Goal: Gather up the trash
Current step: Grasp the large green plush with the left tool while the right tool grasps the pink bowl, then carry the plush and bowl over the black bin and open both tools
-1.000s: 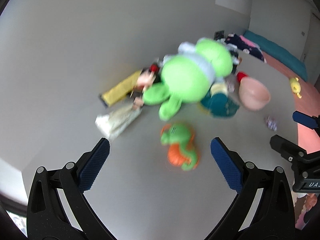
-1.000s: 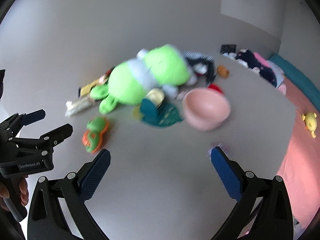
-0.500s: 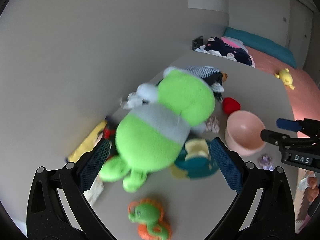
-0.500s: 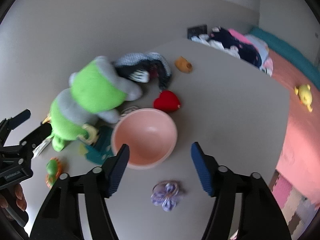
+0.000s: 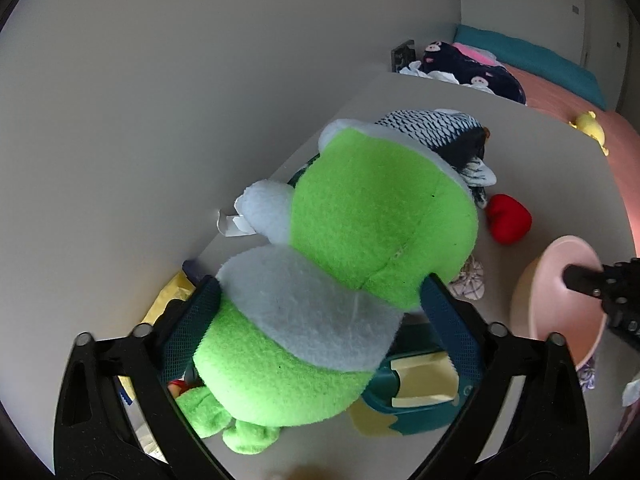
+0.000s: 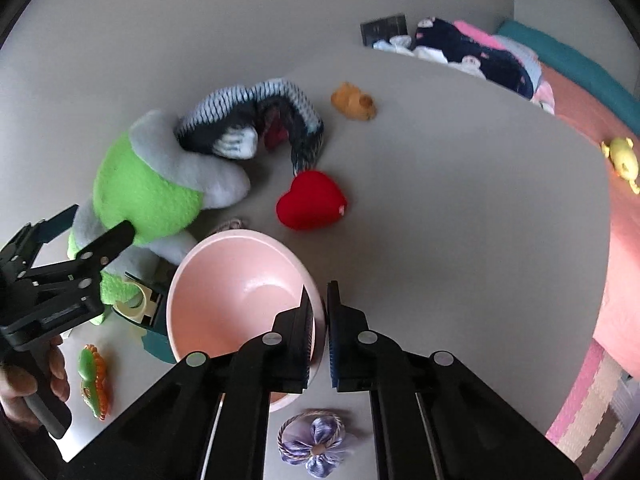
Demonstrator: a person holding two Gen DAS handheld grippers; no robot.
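Pink bowl (image 6: 236,292): sat on the grey table (image 6: 460,200), just beside the green plush frog (image 5: 340,280).
Right gripper (image 6: 318,320): pinched the bowl's near rim.
Left gripper (image 5: 316,328): jaws closing around the frog's body.
Red heart (image 6: 312,200): lay just beyond the bowl.
Purple flower (image 6: 314,444): nearest the onlooker.

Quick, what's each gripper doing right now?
Left gripper: closing around the green plush, grip not yet firm.
Right gripper: shut on the pink bowl rim.
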